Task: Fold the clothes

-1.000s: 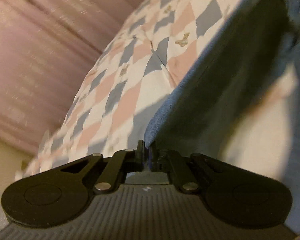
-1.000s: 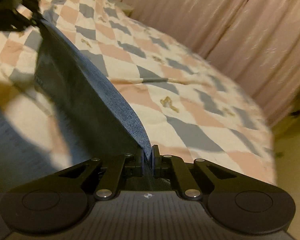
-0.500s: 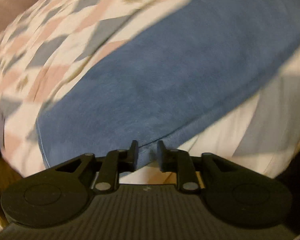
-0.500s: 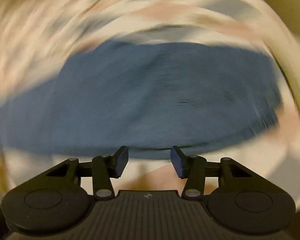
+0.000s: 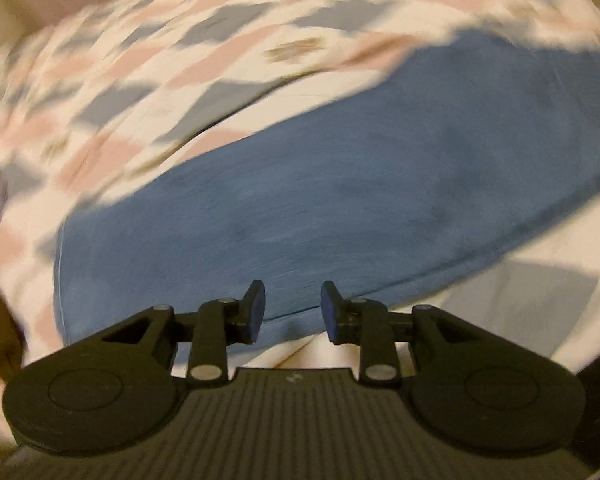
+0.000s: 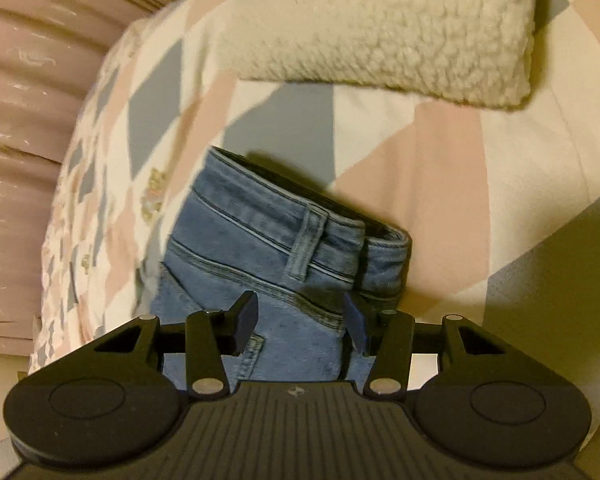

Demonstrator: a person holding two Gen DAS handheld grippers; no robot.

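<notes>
Both spread, pinching nothing: left hand-held gripper (image 5: 290, 308) over blue garment (image 5: 340, 184) lying flat on bed (image 5: 220, 40); right hand-held gripper (image 6: 300, 322) above jeans (image 6: 268, 248), waistband toward 12 o'clock. Best pinch edges squarely, avoiding bedspread.

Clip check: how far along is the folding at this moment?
Done: a blue cloth lies flat on the patterned bedspread, and the open left gripper is off its near edge. In hand: nothing; the open right gripper hovers over the jeans. Left: the jeans and perhaps the fleecy item.
</notes>
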